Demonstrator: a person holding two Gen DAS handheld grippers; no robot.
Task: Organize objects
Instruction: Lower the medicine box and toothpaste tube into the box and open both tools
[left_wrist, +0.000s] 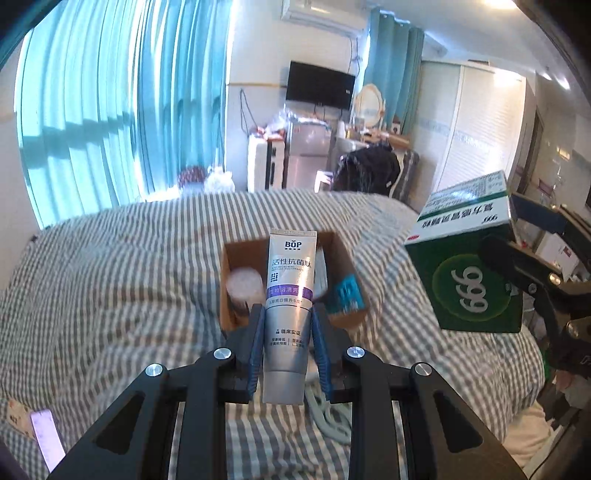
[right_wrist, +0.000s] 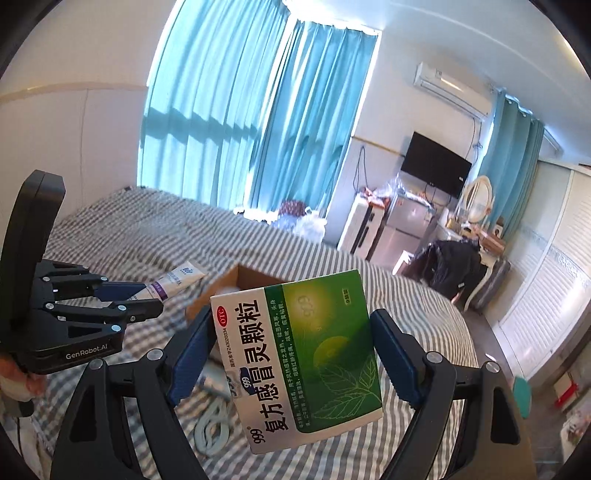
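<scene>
My left gripper (left_wrist: 286, 314) is shut on a silver and purple toothpaste tube (left_wrist: 290, 295), held upright above the striped bed, just in front of an open cardboard box (left_wrist: 345, 254). The box holds a white jar (left_wrist: 242, 286) and a teal packet (left_wrist: 345, 293). My right gripper (right_wrist: 291, 332) is shut on a green and white 999 medicine box (right_wrist: 303, 354), held in the air to the right of the cardboard box (right_wrist: 251, 277). The medicine box also shows in the left wrist view (left_wrist: 469, 266), and the left gripper (right_wrist: 147, 297) with the tube (right_wrist: 173, 282) shows in the right wrist view.
The bed has a grey and white striped cover (left_wrist: 110, 277). A pale grey looped cord (right_wrist: 214, 424) lies on it below the grippers. A pink slip (left_wrist: 46, 437) lies at the near left. Teal curtains (left_wrist: 110, 110), a TV (left_wrist: 319, 85) and cluttered furniture stand beyond the bed.
</scene>
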